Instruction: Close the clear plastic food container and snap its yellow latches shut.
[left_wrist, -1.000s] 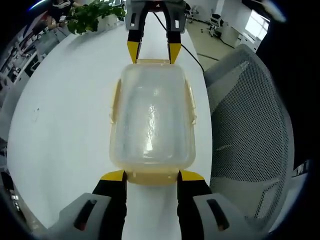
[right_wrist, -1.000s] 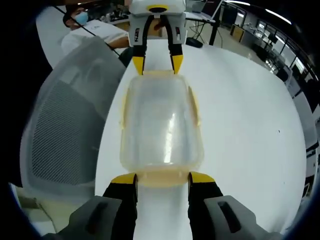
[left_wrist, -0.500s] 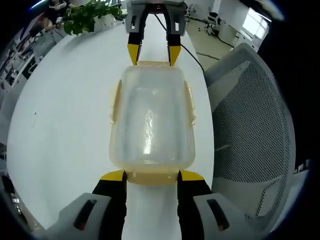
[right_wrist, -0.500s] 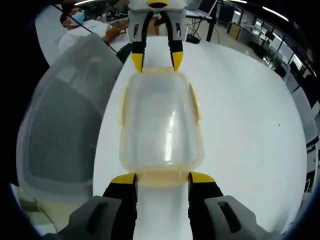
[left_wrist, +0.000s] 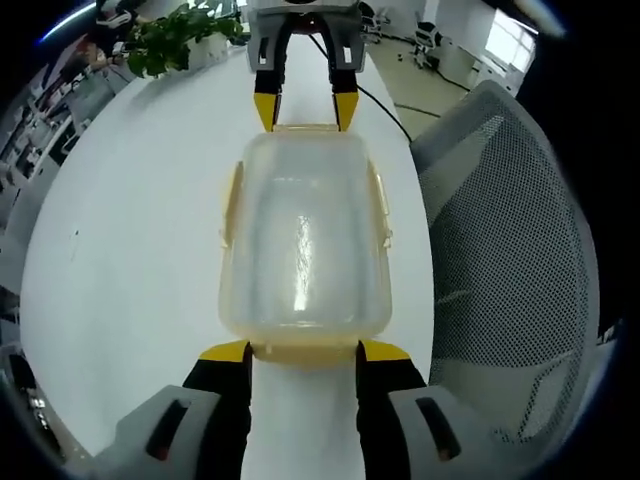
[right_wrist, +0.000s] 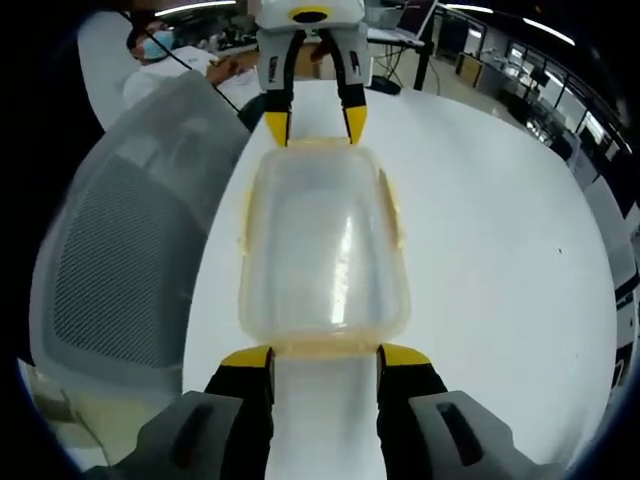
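The left gripper (left_wrist: 303, 350) and, at the far short end, the right gripper (left_wrist: 304, 100) each stand with jaws apart, straddling an end latch of the clear rectangular plastic food container with yellow latches (left_wrist: 304, 240) on the round white counter (left_wrist: 130, 230) (likely to steady it for snapping).

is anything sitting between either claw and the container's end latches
Nothing visible. The left claw sits right at one end of the clear container, the right claw at the opposite end, with only bare white table around.
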